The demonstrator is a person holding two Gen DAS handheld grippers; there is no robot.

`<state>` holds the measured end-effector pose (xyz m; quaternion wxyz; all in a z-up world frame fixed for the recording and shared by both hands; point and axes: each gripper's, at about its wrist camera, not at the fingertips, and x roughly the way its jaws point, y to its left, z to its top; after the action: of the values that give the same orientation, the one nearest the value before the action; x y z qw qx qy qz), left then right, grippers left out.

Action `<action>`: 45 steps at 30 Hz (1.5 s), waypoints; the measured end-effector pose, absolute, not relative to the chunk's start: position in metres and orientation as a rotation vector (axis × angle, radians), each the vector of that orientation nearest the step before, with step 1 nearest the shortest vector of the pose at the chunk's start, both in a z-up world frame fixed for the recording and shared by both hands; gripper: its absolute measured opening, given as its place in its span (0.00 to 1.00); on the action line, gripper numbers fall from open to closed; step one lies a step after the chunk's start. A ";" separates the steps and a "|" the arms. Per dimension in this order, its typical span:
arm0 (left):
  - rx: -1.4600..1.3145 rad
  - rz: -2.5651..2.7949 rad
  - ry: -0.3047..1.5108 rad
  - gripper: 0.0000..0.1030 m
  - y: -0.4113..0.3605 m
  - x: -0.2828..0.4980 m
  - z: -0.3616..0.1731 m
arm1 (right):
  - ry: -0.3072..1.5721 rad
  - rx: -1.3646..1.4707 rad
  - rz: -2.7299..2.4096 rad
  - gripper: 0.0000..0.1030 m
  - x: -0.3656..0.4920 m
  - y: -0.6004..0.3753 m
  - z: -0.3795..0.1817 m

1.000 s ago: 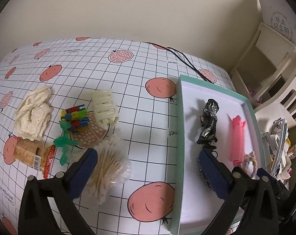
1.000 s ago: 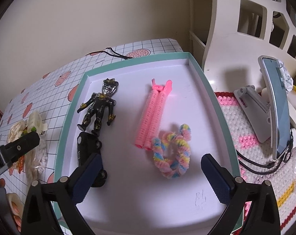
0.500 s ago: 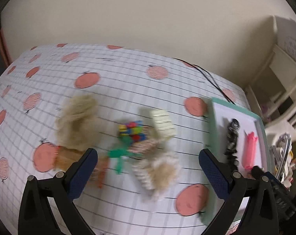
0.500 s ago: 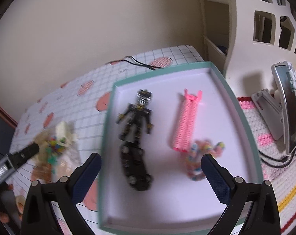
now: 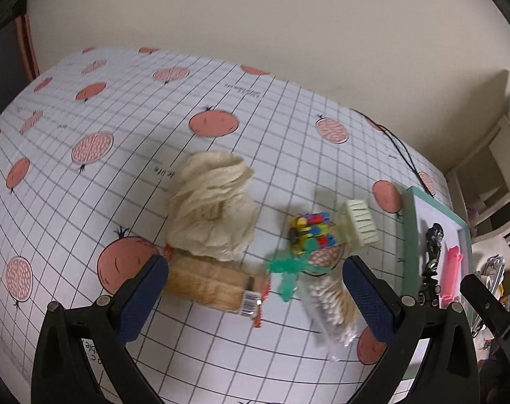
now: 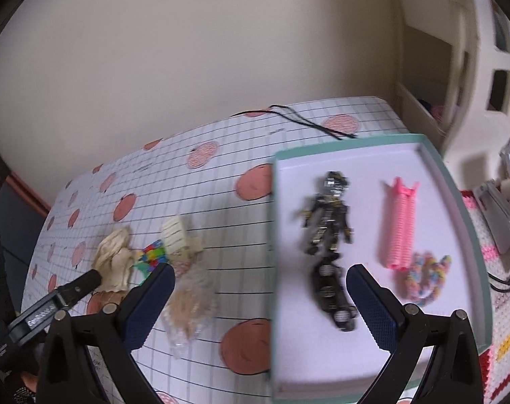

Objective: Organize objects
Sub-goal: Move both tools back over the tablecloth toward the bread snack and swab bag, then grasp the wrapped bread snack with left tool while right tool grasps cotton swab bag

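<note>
A loose pile lies on the checked tablecloth: a cream cloth bundle [image 5: 214, 205], a wrapped biscuit pack [image 5: 208, 282], colourful clips [image 5: 310, 232], a cream hair claw [image 5: 361, 225] and a bag of cotton swabs [image 5: 329, 299]. My left gripper [image 5: 255, 279] hangs open above this pile, holding nothing. The teal-rimmed tray [image 6: 273, 235] holds a black figure [image 6: 329, 215], a black toy car [image 6: 336, 299], a pink roller [image 6: 401, 225] and a pastel scrunchie [image 6: 426, 276]. My right gripper [image 6: 258, 286] is open and empty over the tray's left rim.
A black cable [image 6: 305, 121] runs across the table's far edge by the wall. A white shelf unit [image 6: 457, 67] stands right of the tray, with a phone stand [image 6: 501, 215] on a knitted mat. The left gripper's finger [image 6: 63, 296] shows at the right view's left side.
My left gripper has swung left from the tray edge to above the pile. The right gripper has pulled back and left, so the table and pile now show beside the tray.
</note>
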<state>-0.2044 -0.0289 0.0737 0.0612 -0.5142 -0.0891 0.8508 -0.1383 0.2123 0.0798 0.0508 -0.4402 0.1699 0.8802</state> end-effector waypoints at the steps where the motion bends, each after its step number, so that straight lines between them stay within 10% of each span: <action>1: -1.566 2.569 -0.275 1.00 -0.032 -0.206 0.072 | 0.513 -1.348 2.682 1.00 -0.139 0.208 0.079; 45: -1.785 2.524 -0.055 1.00 -0.035 -0.229 0.008 | 0.096 -1.794 2.673 1.00 -0.190 0.114 -0.016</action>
<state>-0.2288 -0.0354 0.0079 0.0250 -0.5771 -0.0177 0.8161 -0.1896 0.1141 -0.0155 -0.0393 -0.5565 0.0299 0.8293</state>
